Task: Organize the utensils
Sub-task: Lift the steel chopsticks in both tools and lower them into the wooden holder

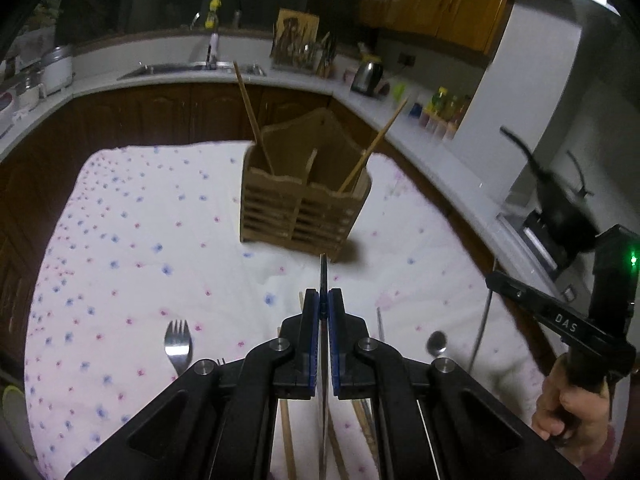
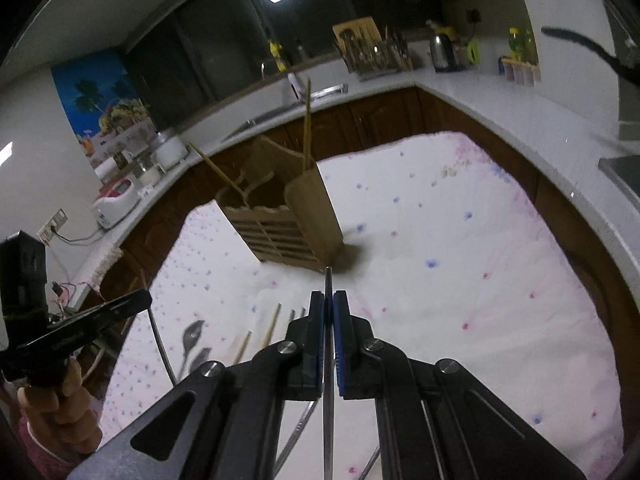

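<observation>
A wooden utensil holder [image 1: 304, 204] stands on the flowered cloth, with one chopstick [image 1: 250, 108] in its left compartment and another [image 1: 372, 148] in its right. It also shows in the right wrist view [image 2: 288, 220]. My left gripper [image 1: 324, 300] is shut on a thin metal utensil handle [image 1: 323, 272] seen edge-on. My right gripper [image 2: 328, 300] is shut on a thin metal utensil handle [image 2: 328, 280], near the holder's corner. A fork [image 1: 178, 344], a spoon [image 1: 437, 342] and loose chopsticks [image 2: 272, 326] lie on the cloth.
The cloth [image 1: 140, 240] covers a table ringed by white counters [image 1: 420, 136] with a sink [image 1: 192, 68], kettle [image 1: 368, 74] and dish rack [image 1: 304, 52]. The other hand-held gripper shows at right in the left wrist view [image 1: 560, 320] and at left in the right wrist view [image 2: 60, 332].
</observation>
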`<state>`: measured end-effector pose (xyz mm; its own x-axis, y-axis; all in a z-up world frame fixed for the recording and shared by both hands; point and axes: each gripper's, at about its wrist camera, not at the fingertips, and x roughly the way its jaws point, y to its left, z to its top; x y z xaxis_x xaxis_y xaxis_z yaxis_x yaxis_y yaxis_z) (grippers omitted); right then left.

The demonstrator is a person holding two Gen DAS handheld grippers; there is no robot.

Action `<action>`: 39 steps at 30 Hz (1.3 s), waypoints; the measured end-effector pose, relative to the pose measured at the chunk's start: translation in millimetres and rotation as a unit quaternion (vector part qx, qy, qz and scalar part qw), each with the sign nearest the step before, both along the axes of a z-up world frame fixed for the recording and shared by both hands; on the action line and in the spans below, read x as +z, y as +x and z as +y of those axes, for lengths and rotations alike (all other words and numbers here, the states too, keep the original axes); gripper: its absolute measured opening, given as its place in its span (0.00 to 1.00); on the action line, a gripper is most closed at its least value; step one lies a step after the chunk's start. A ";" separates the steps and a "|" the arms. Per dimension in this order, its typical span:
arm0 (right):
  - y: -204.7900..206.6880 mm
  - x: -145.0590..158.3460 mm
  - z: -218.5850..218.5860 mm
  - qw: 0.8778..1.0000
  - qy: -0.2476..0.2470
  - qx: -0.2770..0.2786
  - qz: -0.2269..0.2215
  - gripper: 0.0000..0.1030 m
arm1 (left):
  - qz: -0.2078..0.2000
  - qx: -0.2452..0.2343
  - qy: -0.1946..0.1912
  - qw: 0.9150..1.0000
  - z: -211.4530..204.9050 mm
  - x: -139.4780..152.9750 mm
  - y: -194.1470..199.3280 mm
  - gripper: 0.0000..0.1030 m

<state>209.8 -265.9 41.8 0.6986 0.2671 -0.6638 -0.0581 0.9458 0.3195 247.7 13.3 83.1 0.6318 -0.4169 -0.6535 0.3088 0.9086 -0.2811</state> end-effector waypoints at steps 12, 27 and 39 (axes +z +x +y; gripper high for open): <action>-18.2 62.5 3.0 0.995 0.001 -0.011 -0.097 0.04 | -0.089 0.053 -0.068 0.992 52.2 38.3 -54.2 0.02; 3.2 75.6 11.5 0.992 0.012 -0.003 -0.126 0.04 | -0.118 0.075 -0.091 0.986 59.7 38.1 -29.0 0.02; 54.4 106.3 16.0 0.983 0.028 -0.010 -0.181 0.04 | -0.208 0.103 -0.104 0.967 56.3 56.0 22.9 0.02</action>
